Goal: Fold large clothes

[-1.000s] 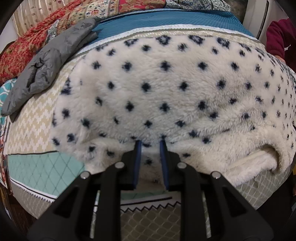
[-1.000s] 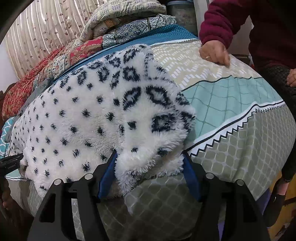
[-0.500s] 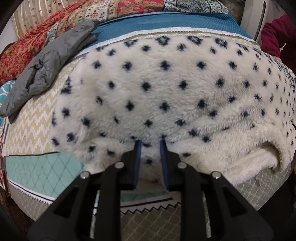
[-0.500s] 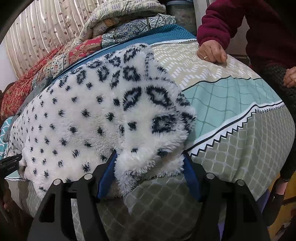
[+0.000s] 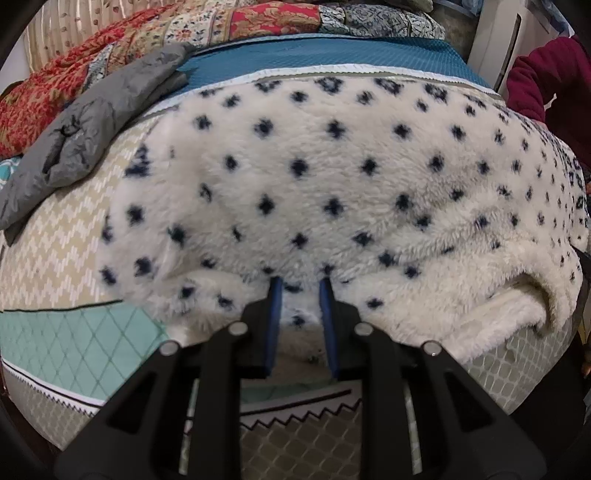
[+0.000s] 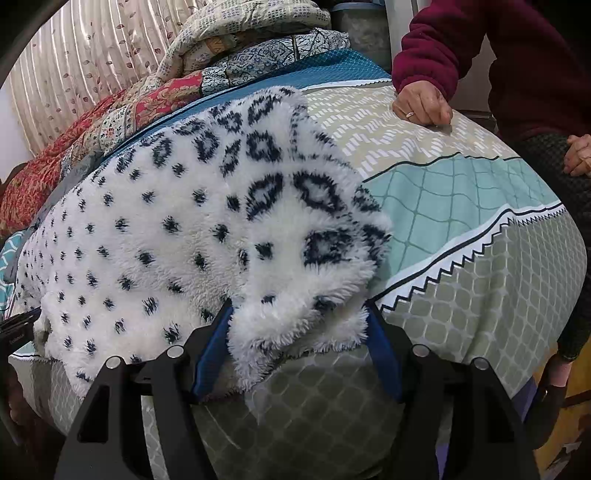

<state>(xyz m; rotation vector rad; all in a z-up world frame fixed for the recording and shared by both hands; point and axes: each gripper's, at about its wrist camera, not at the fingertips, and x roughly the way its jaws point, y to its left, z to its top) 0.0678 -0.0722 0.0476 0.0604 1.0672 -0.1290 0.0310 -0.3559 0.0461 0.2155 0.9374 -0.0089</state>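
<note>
Fingers of my left gripper are pinching the fleece garment's near hem; my right gripper is standing wide around its corner, not clamping. It's lying on the bed, apparently barely folded.

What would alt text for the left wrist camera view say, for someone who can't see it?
The left gripper pinches the near edge of a fluffy white fleece garment with dark spots, spread over a patterned bedspread. A crumpled grey garment lies at the far left, with folded quilts behind.
</note>
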